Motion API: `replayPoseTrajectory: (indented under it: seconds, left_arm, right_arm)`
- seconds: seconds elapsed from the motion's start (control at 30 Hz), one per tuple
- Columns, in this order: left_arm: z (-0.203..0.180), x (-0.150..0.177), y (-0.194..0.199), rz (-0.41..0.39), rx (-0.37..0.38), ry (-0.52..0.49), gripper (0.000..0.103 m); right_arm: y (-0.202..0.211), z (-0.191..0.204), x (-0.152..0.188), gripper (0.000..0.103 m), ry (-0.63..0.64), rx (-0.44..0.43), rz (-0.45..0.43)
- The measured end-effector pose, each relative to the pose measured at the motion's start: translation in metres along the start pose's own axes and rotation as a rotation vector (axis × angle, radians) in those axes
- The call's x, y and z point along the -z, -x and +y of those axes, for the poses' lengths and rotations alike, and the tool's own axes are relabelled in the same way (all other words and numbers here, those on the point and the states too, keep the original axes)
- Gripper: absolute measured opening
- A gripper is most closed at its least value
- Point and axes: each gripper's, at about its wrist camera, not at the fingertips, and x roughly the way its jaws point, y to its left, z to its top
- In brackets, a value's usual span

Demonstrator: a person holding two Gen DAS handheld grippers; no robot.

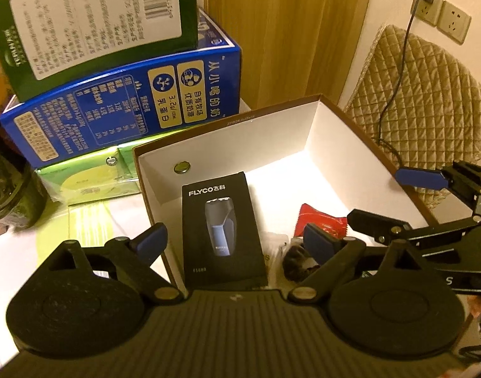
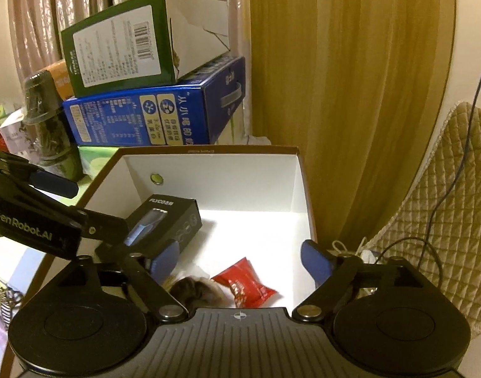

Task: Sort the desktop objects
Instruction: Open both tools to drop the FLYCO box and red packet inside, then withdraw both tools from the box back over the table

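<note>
Black shaver box [image 1: 223, 230] and red packet [image 2: 245, 282] lie inside the open white-lined carton [image 2: 209, 182].

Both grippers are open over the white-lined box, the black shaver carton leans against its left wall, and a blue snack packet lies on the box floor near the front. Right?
Not quite: the snack packet is red, not blue, as the right wrist view shows. The rest holds: the left gripper and right gripper are open over the box, and the black shaver carton leans against its left wall.
</note>
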Motion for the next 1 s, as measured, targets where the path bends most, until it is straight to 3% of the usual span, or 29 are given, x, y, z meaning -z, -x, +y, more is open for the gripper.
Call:
replayPoseTrajectory:
  seconds: [0.27,1.0]
  left_arm:
    - [0.003,0.016,0.037,-0.036,-0.015,0.031,0.095]
    - [0.010,0.097,0.130,-0.062,-0.022,0.109,0.097]
  right_arm:
    - [0.031,0.008,0.007,0.098,-0.040,-0.023,-0.011]
    - [0.112,0.062,0.046,0.101,-0.080,-0.056,-0.036]
